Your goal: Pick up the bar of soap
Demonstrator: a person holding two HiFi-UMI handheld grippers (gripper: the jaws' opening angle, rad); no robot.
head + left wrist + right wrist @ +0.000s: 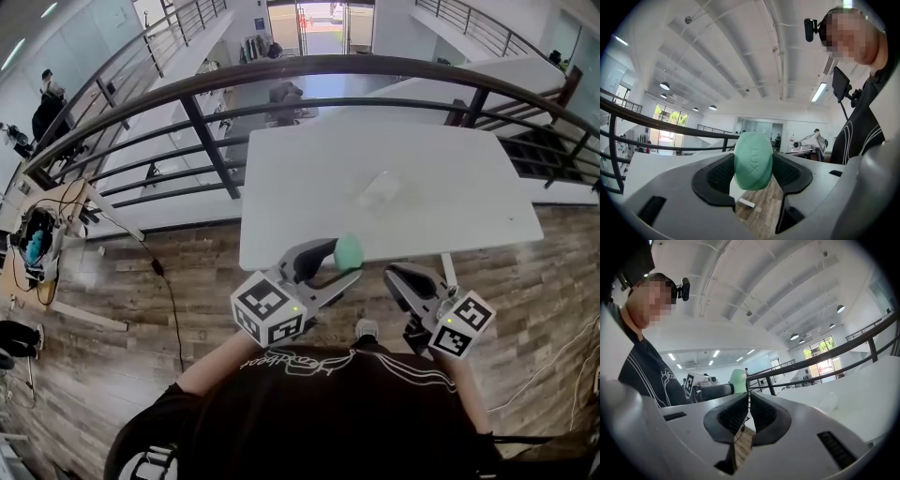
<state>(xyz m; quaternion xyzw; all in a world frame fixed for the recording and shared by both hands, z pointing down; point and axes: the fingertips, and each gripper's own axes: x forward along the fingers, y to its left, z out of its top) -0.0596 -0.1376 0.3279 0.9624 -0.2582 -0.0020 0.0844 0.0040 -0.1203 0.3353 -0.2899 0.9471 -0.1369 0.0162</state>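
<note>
Bar of soap (753, 161) is clamped upright between the left gripper (343, 266) fingers and appears lifted off the surface (309, 187), at its 6 o'clock edge. Right gripper (392, 275) fingers are pressed together, empty. Soap is judged slippery: squeeze to be kept even, tilt avoided

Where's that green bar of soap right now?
The oval mint-green bar of soap is clamped between the jaws of the left gripper, just left of centre in the head view, in the air at the white table's near edge.
</note>
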